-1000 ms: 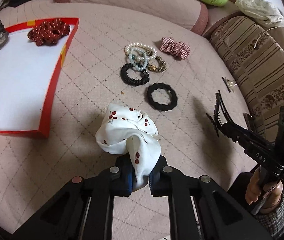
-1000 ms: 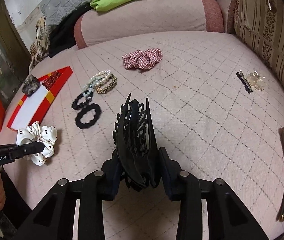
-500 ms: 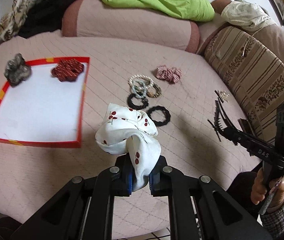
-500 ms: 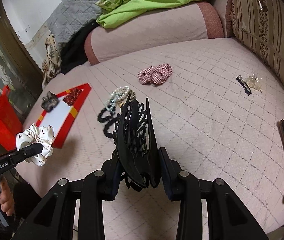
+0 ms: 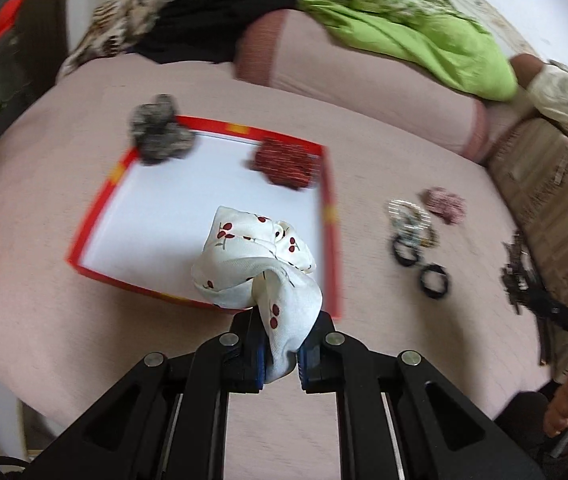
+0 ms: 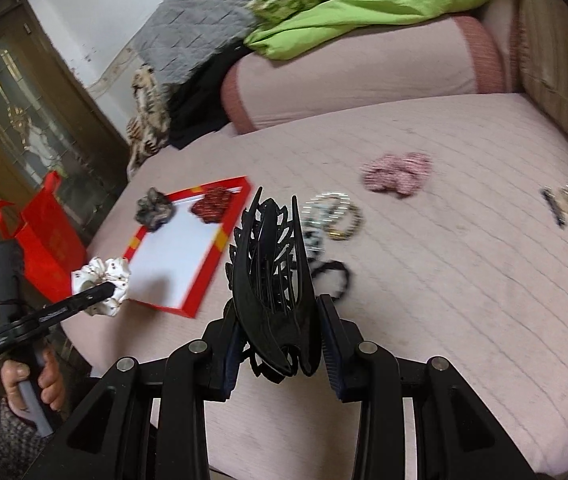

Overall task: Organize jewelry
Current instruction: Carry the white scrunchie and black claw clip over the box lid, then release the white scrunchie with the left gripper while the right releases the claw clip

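On the pink bed (image 5: 364, 168), the left gripper (image 5: 280, 354), clamping the cherry-print scrunchie (image 5: 256, 264), has swung over the red tray's (image 5: 330, 216) near edge, ready to drop; the right gripper (image 6: 280, 346) still grips the black claw clip (image 6: 272, 280).

Bare white tray (image 5: 188, 216) middle — scrunchies (image 5: 162, 134) only in far corners.

A home, a lived-in sitting or sleeping room. A wide pink quilted mattress (image 6: 444, 240) fills the view, with a bolster cushion (image 6: 356, 80) along its back, a crumpled green blanket (image 6: 364, 0) and grey quilt (image 6: 196, 32) piled above, a striped sofa cushion (image 5: 544, 192) beside, and a glazed wooden door (image 6: 16, 120).
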Demonstrator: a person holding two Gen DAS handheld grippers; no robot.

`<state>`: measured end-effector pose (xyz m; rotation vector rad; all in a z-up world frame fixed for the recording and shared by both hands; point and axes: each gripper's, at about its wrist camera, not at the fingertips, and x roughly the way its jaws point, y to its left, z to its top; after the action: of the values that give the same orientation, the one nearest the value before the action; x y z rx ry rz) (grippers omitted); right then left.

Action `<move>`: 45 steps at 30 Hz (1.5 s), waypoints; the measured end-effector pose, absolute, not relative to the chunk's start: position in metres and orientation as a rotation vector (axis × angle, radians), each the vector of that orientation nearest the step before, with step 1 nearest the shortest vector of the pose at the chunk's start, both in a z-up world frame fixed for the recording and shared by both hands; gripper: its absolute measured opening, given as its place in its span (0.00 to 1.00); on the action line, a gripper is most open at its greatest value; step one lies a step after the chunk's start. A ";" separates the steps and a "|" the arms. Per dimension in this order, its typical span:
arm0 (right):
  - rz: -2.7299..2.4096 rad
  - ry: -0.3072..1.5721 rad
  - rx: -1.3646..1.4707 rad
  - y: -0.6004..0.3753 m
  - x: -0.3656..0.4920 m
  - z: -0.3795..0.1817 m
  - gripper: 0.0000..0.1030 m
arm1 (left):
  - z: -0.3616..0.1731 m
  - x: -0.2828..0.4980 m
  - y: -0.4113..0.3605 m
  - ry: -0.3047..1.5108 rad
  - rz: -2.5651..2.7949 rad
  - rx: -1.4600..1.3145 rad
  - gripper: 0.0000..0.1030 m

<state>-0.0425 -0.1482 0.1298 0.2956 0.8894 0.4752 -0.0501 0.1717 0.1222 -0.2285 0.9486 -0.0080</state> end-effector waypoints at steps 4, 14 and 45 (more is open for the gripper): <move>0.543 0.903 0.255 -0.099 -0.028 0.133 0.37 | 0.113 -0.034 0.215 0.975 0.067 -0.248 0.11; 0.639 0.978 0.084 0.032 0.013 0.106 0.37 | 0.076 0.005 0.284 1.037 0.208 -0.260 0.11; 0.628 0.972 0.083 0.056 0.014 0.074 0.72 | 0.100 -0.018 0.295 0.958 0.232 -0.381 0.44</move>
<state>0.0145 0.0559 0.0742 0.0834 0.9716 0.6277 -0.0179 0.2952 0.0997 -0.3815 0.9584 0.2323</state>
